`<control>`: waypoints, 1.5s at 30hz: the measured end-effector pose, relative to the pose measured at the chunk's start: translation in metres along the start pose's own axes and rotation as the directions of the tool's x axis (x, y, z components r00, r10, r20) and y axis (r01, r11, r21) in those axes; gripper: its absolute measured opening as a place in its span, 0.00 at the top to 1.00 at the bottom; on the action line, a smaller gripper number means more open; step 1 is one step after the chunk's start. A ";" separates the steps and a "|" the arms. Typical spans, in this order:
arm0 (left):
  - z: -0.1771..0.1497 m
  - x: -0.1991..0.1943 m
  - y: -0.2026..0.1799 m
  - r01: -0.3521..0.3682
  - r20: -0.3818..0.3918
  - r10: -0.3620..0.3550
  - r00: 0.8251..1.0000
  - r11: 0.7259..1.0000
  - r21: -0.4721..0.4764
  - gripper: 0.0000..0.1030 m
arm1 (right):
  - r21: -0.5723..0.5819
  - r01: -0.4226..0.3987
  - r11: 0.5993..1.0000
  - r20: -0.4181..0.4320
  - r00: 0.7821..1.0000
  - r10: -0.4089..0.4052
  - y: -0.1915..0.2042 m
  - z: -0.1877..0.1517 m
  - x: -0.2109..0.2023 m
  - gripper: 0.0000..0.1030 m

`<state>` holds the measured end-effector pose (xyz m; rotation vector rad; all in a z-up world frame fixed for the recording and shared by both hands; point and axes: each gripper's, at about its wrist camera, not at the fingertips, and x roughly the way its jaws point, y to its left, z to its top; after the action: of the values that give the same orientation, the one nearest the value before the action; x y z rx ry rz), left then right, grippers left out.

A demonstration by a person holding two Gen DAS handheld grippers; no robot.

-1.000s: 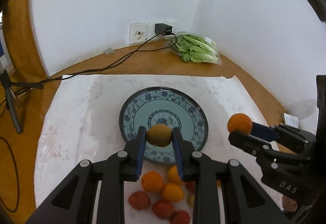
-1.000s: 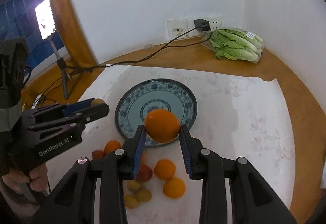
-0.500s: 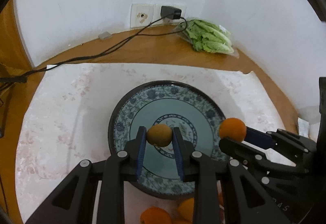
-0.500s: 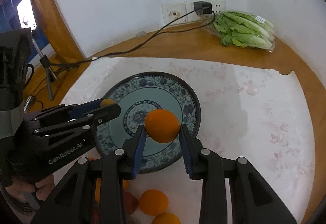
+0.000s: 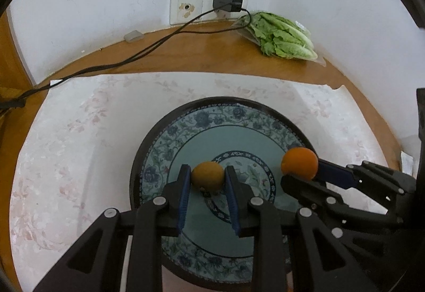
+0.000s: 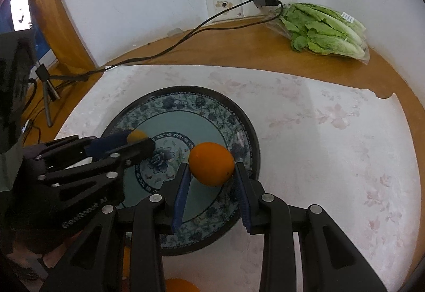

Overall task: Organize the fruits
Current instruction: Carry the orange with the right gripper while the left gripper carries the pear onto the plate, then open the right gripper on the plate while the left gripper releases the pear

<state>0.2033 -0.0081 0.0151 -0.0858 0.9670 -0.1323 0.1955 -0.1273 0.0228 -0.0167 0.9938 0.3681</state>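
Note:
My left gripper (image 5: 208, 172) is shut on a small yellow-brown fruit (image 5: 207, 175) and holds it just above the middle of the blue patterned plate (image 5: 170, 132). My right gripper (image 6: 212, 168) is shut on an orange (image 6: 211, 163) over the plate's right part (image 6: 239, 116). In the left wrist view the orange (image 5: 299, 163) and right gripper show at the right. In the right wrist view the left gripper (image 6: 138, 140) shows at the left with its fruit (image 6: 136, 134) partly hidden. One more orange (image 6: 180, 286) lies on the cloth at the bottom edge.
A white flowered cloth (image 5: 66, 138) covers the round wooden table (image 5: 191, 53). A bag of lettuce (image 5: 281, 37) lies at the back right by the wall. A black charger cable (image 5: 138, 53) runs from the wall socket (image 5: 228, 2) across the back left.
Both grippers moved forward and down over the plate with their fruits still held. The plate now fills more of both views and the loose fruits have mostly dropped out of sight.

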 end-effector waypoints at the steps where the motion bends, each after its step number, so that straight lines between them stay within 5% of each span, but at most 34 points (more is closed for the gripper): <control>1: 0.000 0.000 0.000 -0.003 0.001 0.003 1.000 1.000 0.002 0.74 | -0.004 0.004 1.000 0.001 1.000 -0.004 0.001 0.000 0.001 0.66; 16: 0.002 0.001 -0.002 -0.032 -0.001 0.032 0.999 0.999 -0.003 0.74 | -0.012 0.016 1.000 0.014 1.000 -0.016 0.003 0.003 0.005 0.66; 27: -0.002 -0.019 0.001 -0.047 0.002 0.047 0.999 0.999 -0.017 0.49 | 0.030 -0.008 1.000 0.029 1.000 0.007 0.000 0.000 -0.012 0.55; 45: -0.026 -0.084 0.000 -0.016 0.017 0.016 1.000 1.000 -0.015 0.43 | 0.027 -0.039 0.999 0.128 0.991 0.036 0.019 -0.025 -0.081 0.50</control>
<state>0.1341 0.0045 0.0688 -0.0928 0.9514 -0.1098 0.1295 -0.1375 0.0786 0.0520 0.8741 0.3842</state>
